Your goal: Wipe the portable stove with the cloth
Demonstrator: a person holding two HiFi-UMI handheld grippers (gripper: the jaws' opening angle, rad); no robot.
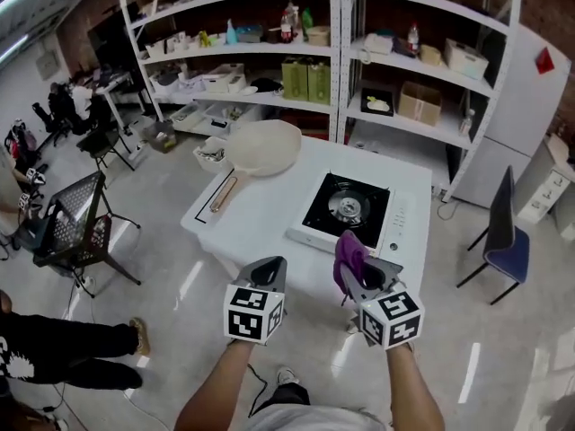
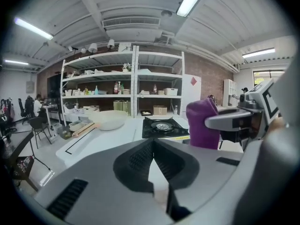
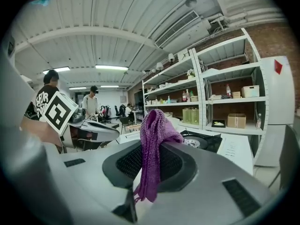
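The portable stove point(image 1: 350, 212) is white with a black top and a round burner; it sits on the right half of the white table point(image 1: 260, 218). It also shows in the left gripper view as the stove point(image 2: 161, 126) and in the right gripper view as the stove point(image 3: 206, 142). My right gripper point(image 1: 358, 272) is shut on a purple cloth point(image 1: 349, 257), held in front of the table's near edge. The cloth point(image 3: 151, 149) hangs folded between the jaws. My left gripper point(image 1: 267, 272) is shut with nothing in it, left of the right one.
A large cream pan point(image 1: 262, 149) with a wooden handle lies on the table's far left. Shelving point(image 1: 323, 52) with boxes and bottles stands behind. A black mesh chair point(image 1: 76, 223) is at the left, a blue chair point(image 1: 503, 241) at the right. A person's legs point(image 1: 72, 344) are at lower left.
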